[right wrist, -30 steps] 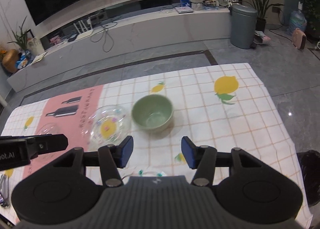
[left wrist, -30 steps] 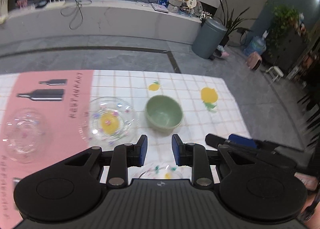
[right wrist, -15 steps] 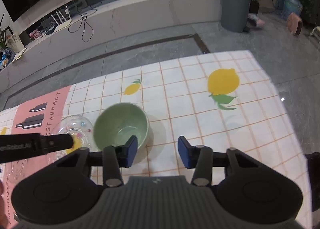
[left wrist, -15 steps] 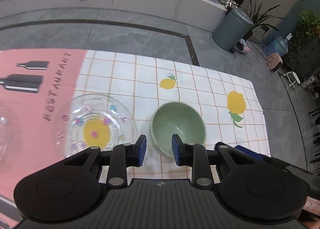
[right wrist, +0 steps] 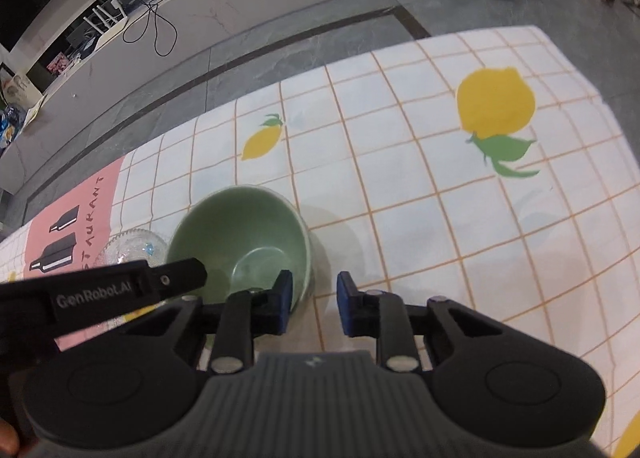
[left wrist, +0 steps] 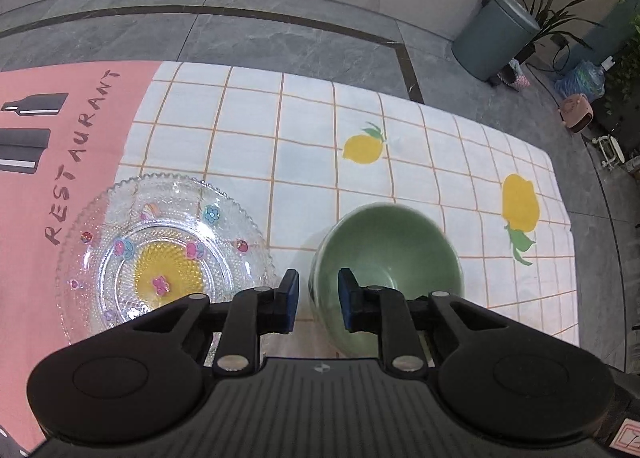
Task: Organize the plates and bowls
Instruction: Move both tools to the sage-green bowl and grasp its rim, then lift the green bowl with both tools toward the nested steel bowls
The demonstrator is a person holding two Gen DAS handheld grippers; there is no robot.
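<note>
Nothing sorted yet. I am bringing left gripper (left wrist: 318, 300) and right gripper (right wrist: 312, 306) down astride green bowl (left wrist: 388, 254) rims, jaws closing, not pinching. Bowl sitting right of glass plate (left wrist: 160, 254).

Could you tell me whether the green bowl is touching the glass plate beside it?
Apart. The left wrist view shows a strip of tablecloth between the green bowl and the scalloped rim of the glass plate.
</note>
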